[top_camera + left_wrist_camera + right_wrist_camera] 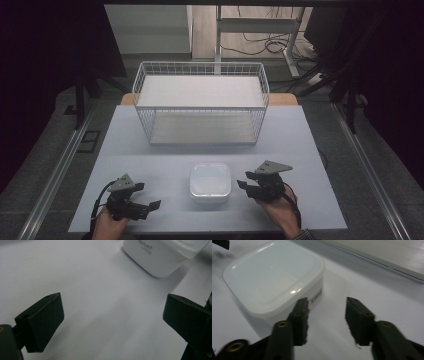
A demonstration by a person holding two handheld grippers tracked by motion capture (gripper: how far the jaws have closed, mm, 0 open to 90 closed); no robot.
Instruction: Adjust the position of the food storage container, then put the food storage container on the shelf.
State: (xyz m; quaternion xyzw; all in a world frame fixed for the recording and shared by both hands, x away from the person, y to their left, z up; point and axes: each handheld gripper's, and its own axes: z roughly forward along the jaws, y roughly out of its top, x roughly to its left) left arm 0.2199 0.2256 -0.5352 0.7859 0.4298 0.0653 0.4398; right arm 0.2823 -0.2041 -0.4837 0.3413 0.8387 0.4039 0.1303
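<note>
A white square plastic container (210, 181) with a translucent lid sits on the table between my two grippers. My left gripper (150, 206) rests near the front left edge, open, nothing between its jaws; the container (160, 255) lies ahead to its upper right. My right gripper (244, 186) is just right of the container, open. In the right gripper view the container (274, 277) lies close beside one fingertip (300, 315), and only bare table lies between the jaws of my right gripper (325, 320).
A white wire basket (201, 102) with a flat shelf stands at the back middle of the pale table (150, 150). Beyond it are a desk frame and cables on the floor. Metal rails run along both sides.
</note>
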